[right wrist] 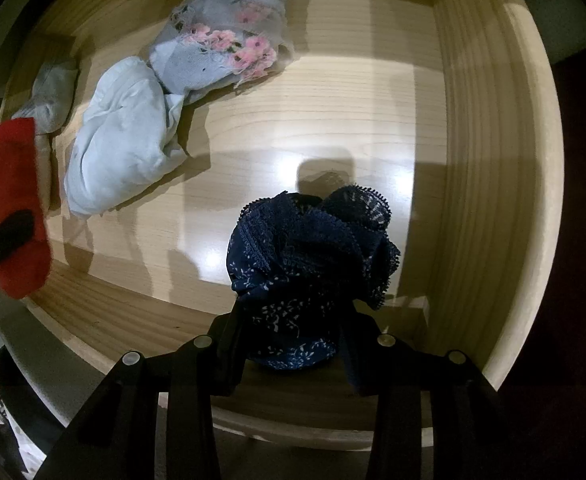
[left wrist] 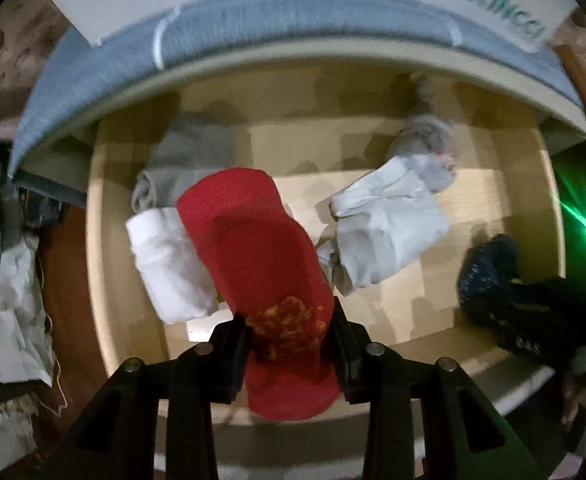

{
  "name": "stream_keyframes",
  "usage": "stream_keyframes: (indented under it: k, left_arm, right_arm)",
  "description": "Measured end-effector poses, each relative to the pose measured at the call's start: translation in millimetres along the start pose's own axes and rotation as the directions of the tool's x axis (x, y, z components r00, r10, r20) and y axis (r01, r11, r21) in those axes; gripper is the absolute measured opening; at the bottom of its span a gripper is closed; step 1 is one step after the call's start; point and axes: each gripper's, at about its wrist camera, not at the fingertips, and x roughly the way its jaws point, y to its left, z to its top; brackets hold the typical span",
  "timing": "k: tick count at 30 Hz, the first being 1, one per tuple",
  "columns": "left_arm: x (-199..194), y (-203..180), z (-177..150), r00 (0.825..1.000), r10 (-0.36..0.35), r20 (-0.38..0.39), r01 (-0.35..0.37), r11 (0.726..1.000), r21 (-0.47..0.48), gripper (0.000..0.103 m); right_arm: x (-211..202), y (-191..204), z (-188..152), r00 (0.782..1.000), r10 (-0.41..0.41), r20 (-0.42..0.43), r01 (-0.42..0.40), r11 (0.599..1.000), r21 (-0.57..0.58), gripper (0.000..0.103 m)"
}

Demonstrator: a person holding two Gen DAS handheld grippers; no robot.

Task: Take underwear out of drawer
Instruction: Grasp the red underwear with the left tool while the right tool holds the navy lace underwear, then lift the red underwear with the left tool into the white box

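**Ana:** Progress looks partial. The left gripper (left wrist: 289, 340) has its fingers pressed onto a red garment (left wrist: 261, 264), which hangs out ahead of them above the wooden drawer (left wrist: 105, 288). The right gripper (right wrist: 293, 340) pinches a bunched navy lace pair (right wrist: 313, 264) near the drawer's front corner.

**Ben:** So both claws are loaded. Are those two pieces out yet?

**Ana:** Not quite, by the look of it. The red one seems lifted clear of the floor of the drawer, but it hovers over the open box. Whether the navy pair rests on the boards or is just off them cannot be told from the right wrist view.

**Ben:** What remains inside?

**Ana:** Several pieces. A white folded one (left wrist: 169, 264) lies just beside the red garment, with a grey one (left wrist: 181, 160) behind it. A pale bundle (left wrist: 385, 232) sits near the middle, and a floral lace piece (right wrist: 221, 48) touches it toward the back.

**Ben:** Then the job is early on?

**Ana:** That is the fair judgement: two items gripped and ready to carry away, at least four untouched. Both hands would need to come back for more after setting these down outside.
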Motion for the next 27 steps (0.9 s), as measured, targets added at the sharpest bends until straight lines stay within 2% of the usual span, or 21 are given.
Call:
stream_keyframes:
  k: [5, 10, 13, 16, 17, 19, 20, 21, 23, 27]
  left_arm:
    - [-29.0, 3.6, -13.2, 0.996, -0.044, 0.072, 0.039, 0.996, 0.078, 0.035]
    - [-66.7, 6.2, -39.5, 0.987, -0.03, 0.159, 0.0, 0.983, 0.184, 0.035]
    - [-79.3, 3.3, -48.5, 0.974, -0.026, 0.226, -0.024, 0.976, 0.219, 0.035]
    - [-103.2, 5.4, -52.6, 0.941, -0.024, 0.338, -0.059, 0.97, 0.234, 0.035]
    - [-116.2, 8.0, -52.7, 0.923, -0.025, 0.384, -0.069, 0.971, 0.231, 0.035]
    - [-132.4, 11.0, -50.0, 0.899, -0.028, 0.438, -0.077, 0.972, 0.22, 0.035]
    - [-146.9, 14.9, -46.7, 0.879, -0.032, 0.475, -0.08, 0.974, 0.213, 0.035]
    - [-155.5, 17.0, -44.5, 0.868, -0.031, 0.496, -0.083, 0.975, 0.207, 0.035]
    - [-181.0, 25.5, -33.5, 0.833, -0.024, 0.553, -0.094, 0.978, 0.184, 0.035]
    - [-213.5, 38.5, -5.8, 0.79, -0.004, 0.613, -0.102, 0.985, 0.138, 0.035]
  right_arm:
    - [0.1, 0.2, 0.1, 1.0, 0.0, 0.0, 0.0, 1.0, 0.0, 0.038]
    - [0.2, 0.5, 0.1, 1.0, 0.0, 0.0, 0.0, 1.0, 0.001, 0.038]
    - [0.3, 0.5, 0.1, 1.0, 0.0, 0.0, 0.0, 1.0, 0.001, 0.038]
    - [0.6, 0.4, 1.2, 1.0, 0.002, 0.001, -0.002, 1.0, 0.002, 0.038]
    - [0.6, 0.4, 1.2, 1.0, 0.002, 0.001, -0.002, 1.0, 0.002, 0.038]
    - [0.7, 0.5, 1.2, 1.0, 0.002, 0.001, -0.002, 1.0, 0.002, 0.038]
    - [0.7, 0.5, 1.2, 1.0, 0.002, 0.001, -0.002, 1.0, 0.002, 0.038]
    - [0.7, 0.5, 1.1, 1.0, 0.002, 0.001, -0.002, 1.0, 0.003, 0.038]
    - [0.7, 0.6, 1.2, 1.0, 0.002, 0.001, -0.002, 1.0, 0.003, 0.038]
    - [0.7, 0.8, 1.5, 1.0, 0.003, 0.001, -0.003, 1.0, 0.004, 0.038]
